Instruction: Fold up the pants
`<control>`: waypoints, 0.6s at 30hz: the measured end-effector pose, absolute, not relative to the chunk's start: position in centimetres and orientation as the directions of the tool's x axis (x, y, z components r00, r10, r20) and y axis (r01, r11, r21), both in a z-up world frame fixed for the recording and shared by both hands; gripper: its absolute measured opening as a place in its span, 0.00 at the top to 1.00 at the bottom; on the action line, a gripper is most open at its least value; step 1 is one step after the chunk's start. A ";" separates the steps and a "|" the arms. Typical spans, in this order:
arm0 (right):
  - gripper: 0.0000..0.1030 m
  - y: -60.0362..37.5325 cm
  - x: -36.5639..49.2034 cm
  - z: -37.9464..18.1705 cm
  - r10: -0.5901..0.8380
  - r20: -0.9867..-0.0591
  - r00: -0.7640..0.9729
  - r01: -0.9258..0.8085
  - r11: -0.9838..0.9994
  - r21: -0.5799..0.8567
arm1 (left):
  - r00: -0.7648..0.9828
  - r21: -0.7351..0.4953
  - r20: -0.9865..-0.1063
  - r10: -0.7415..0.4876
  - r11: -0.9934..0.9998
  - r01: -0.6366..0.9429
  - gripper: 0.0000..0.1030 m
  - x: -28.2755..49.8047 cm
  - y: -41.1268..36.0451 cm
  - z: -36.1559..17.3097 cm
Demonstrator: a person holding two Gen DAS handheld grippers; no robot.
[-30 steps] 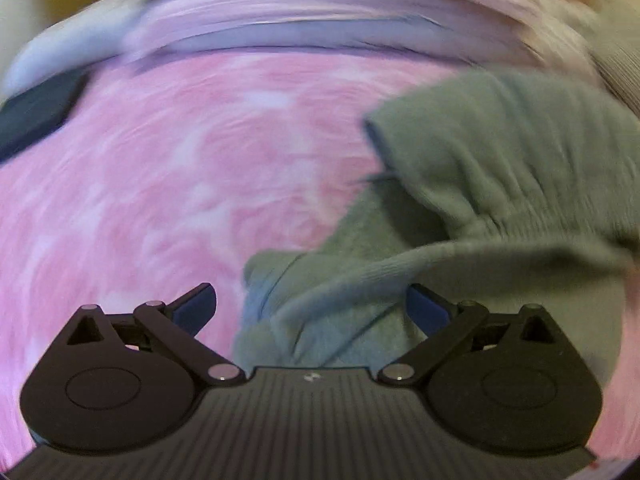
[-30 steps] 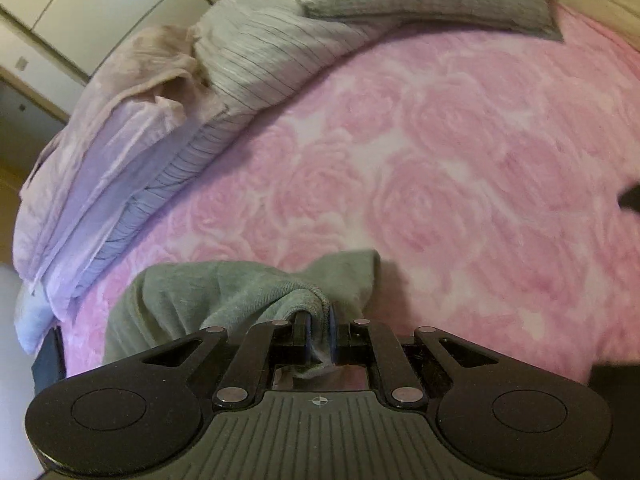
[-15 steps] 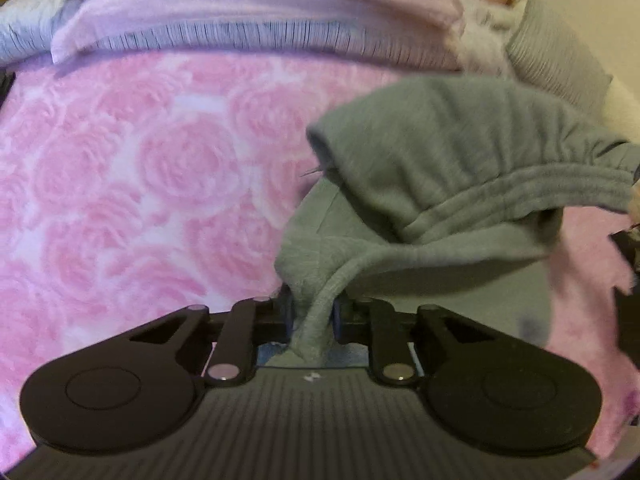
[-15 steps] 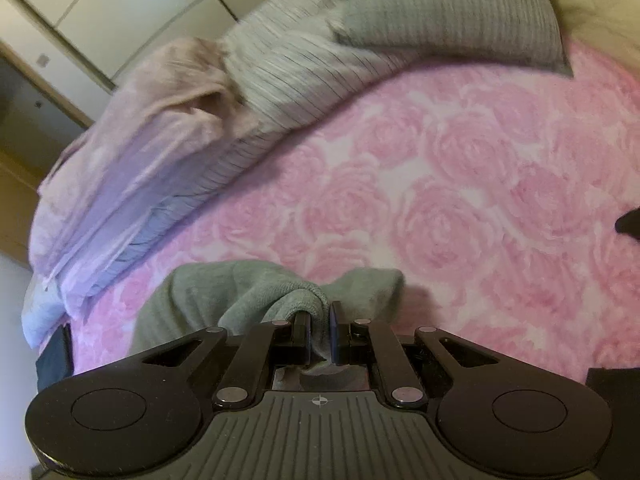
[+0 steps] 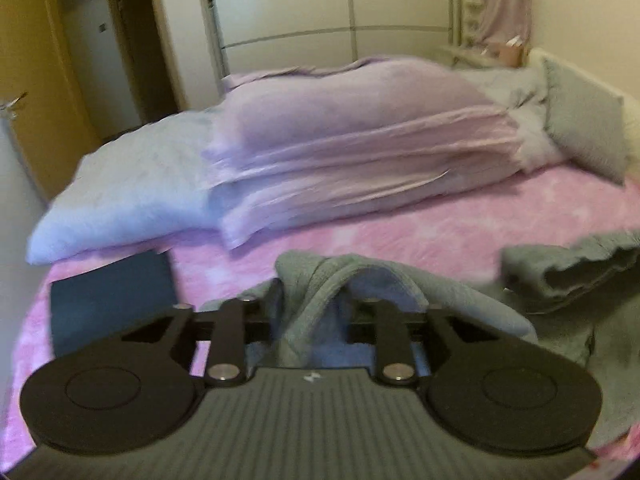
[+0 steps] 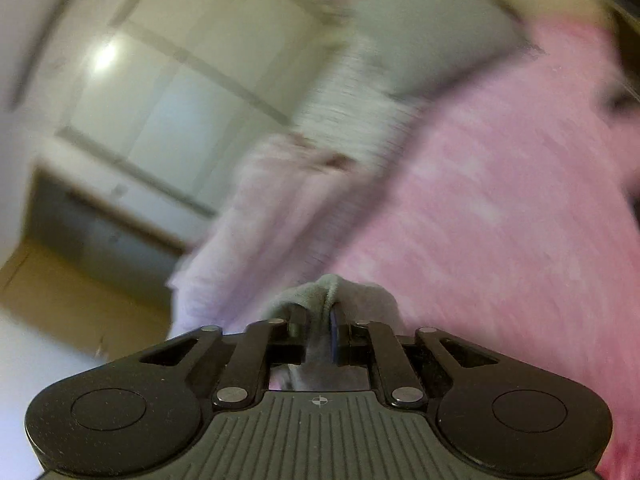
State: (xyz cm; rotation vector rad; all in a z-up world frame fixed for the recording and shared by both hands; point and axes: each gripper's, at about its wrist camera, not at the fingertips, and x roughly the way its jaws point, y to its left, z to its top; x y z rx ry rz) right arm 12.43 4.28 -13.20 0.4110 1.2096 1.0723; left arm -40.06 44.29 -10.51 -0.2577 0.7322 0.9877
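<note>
The grey-green sweatpants (image 5: 472,300) hang bunched over the pink bedspread, their elastic waistband (image 5: 580,268) sagging at the right of the left wrist view. My left gripper (image 5: 314,300) grips a thick fold of them; its jaws are opening a little with the cloth still wedged between the pads. In the blurred right wrist view, another part of the pants (image 6: 360,296) is pinched in my right gripper (image 6: 316,316). Its jaws are nearly together and opening slightly around a thin fold. Most of the pants hang below both cameras, out of sight.
A pink rose-patterned bedspread (image 5: 440,232) covers the bed. A folded lilac duvet (image 5: 360,152) and a grey pillow (image 5: 584,132) lie along the far side. A dark blue flat object (image 5: 112,292) sits at the bed's left edge. White wardrobe doors (image 5: 288,8) stand behind.
My left gripper went from wide open to closed on a fold of the pants. Both grippers then rose with the cloth, and the views swung up toward the wardrobe.
</note>
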 end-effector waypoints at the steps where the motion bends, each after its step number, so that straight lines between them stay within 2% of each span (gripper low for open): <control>1: 0.86 2.9 11.7 -14.8 0.792 -0.609 -0.032 -0.394 0.550 0.736 | 0.324 0.114 -0.678 0.660 0.530 -0.840 0.62 -41.6 44.2 -10.8; 2: 0.84 1.3 11.0 -16.6 0.738 -0.674 -0.037 -0.334 0.626 0.705 | 0.303 0.100 -0.699 0.648 0.508 -0.856 0.55 -43.3 43.9 -11.3; 5: 0.71 -2.8 8.2 -21.1 0.565 -0.823 -0.051 -0.250 0.791 0.558 | 0.224 0.068 -0.769 0.599 0.426 -0.902 0.51 -47.0 42.4 -14.0; 7: 0.61 -3.3 6.8 -22.3 0.471 -0.881 -0.045 -0.323 0.828 0.459 | 0.170 0.048 -0.811 0.560 0.353 -0.934 0.50 -48.7 41.1 -15.9; 9: 0.58 -2.5 5.7 -22.8 0.415 -0.910 -0.023 -0.462 0.803 0.378 | 0.147 0.005 -0.849 0.508 0.286 -0.958 0.49 -50.3 39.9 -17.8; 13: 0.57 0.4 2.1 -24.2 0.390 -0.920 0.045 -0.761 0.610 0.221 | 0.132 -0.036 -0.895 0.427 0.226 -0.974 0.47 -51.1 37.1 -21.2; 15: 0.57 2.2 -0.4 -25.6 0.395 -0.916 0.070 -0.890 0.439 0.122 | 0.125 -0.038 -0.909 0.399 0.219 -0.975 0.47 -50.6 35.4 -22.9; 18: 0.57 4.2 -4.3 -28.1 0.417 -0.906 0.079 -0.988 0.153 -0.016 | 0.117 -0.027 -0.921 0.372 0.238 -0.971 0.47 -49.7 34.0 -25.1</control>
